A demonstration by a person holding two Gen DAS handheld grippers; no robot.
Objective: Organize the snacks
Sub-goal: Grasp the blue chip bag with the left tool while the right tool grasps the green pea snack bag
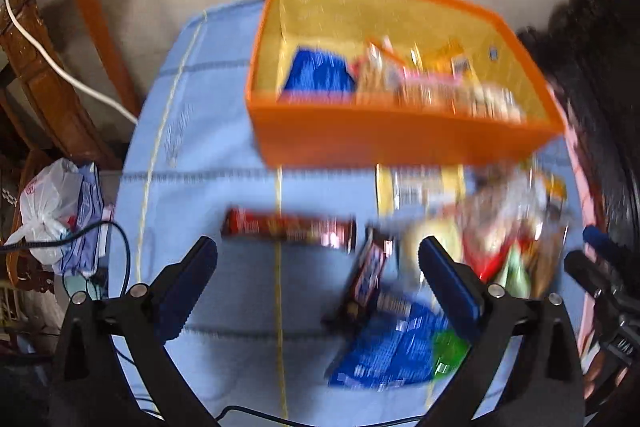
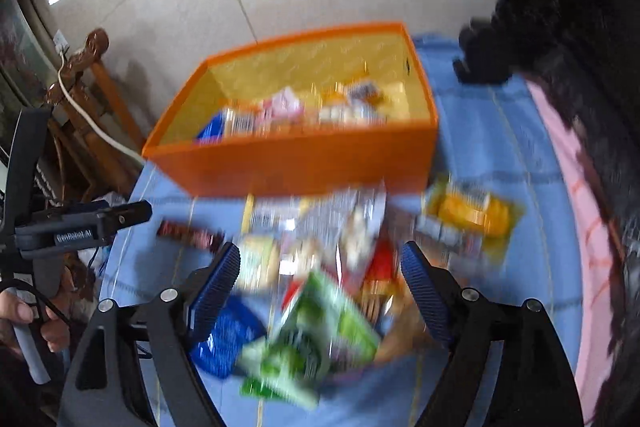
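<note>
An orange bin (image 1: 392, 139) (image 2: 296, 167) with a yellow lining stands at the far side of a blue cloth and holds several snack packs. Loose snacks lie in front of it: a long red bar (image 1: 288, 229), a dark bar (image 1: 366, 279), a blue pack (image 1: 392, 351) (image 2: 226, 337), a green pack (image 2: 316, 339), a yellow pack (image 2: 472, 215). My left gripper (image 1: 318, 279) is open and empty above the cloth, the dark bar between its fingers. My right gripper (image 2: 320, 291) is open and empty over the heap. Both views are blurred.
The blue cloth (image 1: 192, 155) covers a round table. A carved wooden chair (image 1: 52, 67) with a white cable stands at the left. A white plastic bag (image 1: 52, 211) lies below it. A dark furry thing (image 2: 560, 27) and pink cloth (image 2: 576, 227) border the right.
</note>
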